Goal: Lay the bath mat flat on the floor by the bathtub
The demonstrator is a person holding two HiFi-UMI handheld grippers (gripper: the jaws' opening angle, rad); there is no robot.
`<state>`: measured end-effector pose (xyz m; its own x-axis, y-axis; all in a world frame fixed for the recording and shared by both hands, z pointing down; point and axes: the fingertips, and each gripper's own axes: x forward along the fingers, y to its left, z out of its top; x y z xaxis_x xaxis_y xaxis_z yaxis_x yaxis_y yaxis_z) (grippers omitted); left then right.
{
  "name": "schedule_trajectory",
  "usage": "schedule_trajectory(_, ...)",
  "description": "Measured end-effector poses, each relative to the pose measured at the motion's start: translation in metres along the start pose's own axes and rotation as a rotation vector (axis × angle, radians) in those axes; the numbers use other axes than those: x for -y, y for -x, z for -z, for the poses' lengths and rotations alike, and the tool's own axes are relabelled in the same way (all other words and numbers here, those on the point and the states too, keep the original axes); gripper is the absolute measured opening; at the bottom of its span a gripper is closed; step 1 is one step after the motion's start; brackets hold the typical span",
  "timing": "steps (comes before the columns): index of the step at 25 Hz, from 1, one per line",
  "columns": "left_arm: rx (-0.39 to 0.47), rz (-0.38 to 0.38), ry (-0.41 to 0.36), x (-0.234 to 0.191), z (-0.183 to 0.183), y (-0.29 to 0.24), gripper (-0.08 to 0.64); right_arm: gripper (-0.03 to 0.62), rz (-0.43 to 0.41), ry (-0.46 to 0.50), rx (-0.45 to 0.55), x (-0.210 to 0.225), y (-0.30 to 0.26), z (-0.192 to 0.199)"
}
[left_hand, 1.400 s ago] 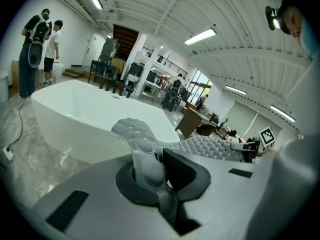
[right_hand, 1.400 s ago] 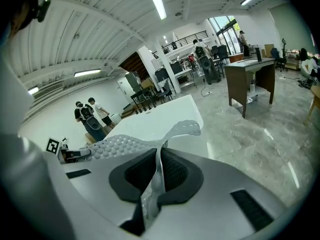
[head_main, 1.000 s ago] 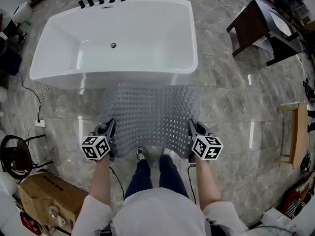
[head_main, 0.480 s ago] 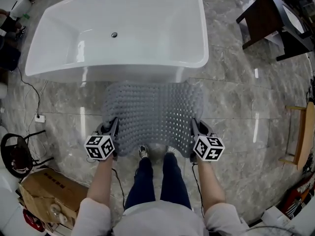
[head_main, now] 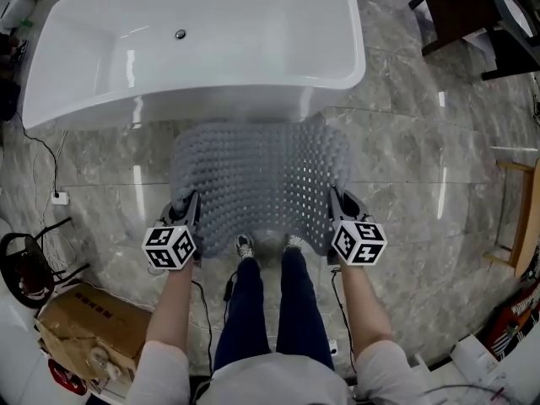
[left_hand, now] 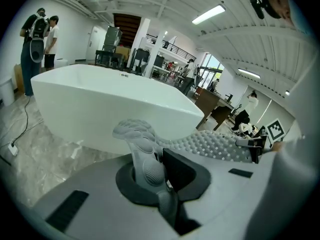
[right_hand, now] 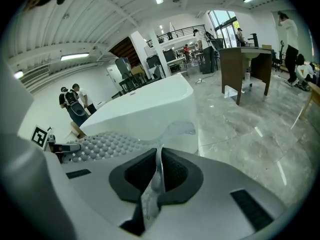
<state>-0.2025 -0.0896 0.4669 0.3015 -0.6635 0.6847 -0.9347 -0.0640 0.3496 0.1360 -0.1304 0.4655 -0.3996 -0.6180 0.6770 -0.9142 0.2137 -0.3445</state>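
Lowered since the earlier frames: the bath mat [head_main: 257, 180] and both grippers sit nearer the floor [head_main: 422, 167].

Head view: the mat is spread out, its far edge at the foot of the bathtub [head_main: 211, 49]. The left gripper [head_main: 188, 205] and right gripper [head_main: 335, 201] are at its near corners.

Left gripper view: jaws clamped on a bunched mat corner.

Right gripper view: jaws closed on a thin mat edge.

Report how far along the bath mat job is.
Done: bath mat spread open before the bathtub, far edge at its base. In hand: left gripper and right gripper each pinch a near corner. Left: lower that edge onto the floor, release.
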Motion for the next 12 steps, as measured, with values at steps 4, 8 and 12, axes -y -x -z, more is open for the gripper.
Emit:
schedule_trajectory(4, -0.009, -0.005, -0.017, -0.008, 0.015, -0.021, 0.046, 0.04, 0.01, 0.018, -0.015, 0.016, -0.022, 0.016)
schedule_trajectory(8, -0.026, -0.019, -0.038, -0.018, 0.031, -0.038, 0.046, 0.04, 0.012, 0.007, -0.029, 0.027, -0.042, 0.032)
schedule_trajectory(12, -0.041, -0.018, -0.044, -0.021, 0.044, -0.056, 0.046, 0.04, 0.015, -0.01, -0.039, 0.038, -0.06, 0.046)
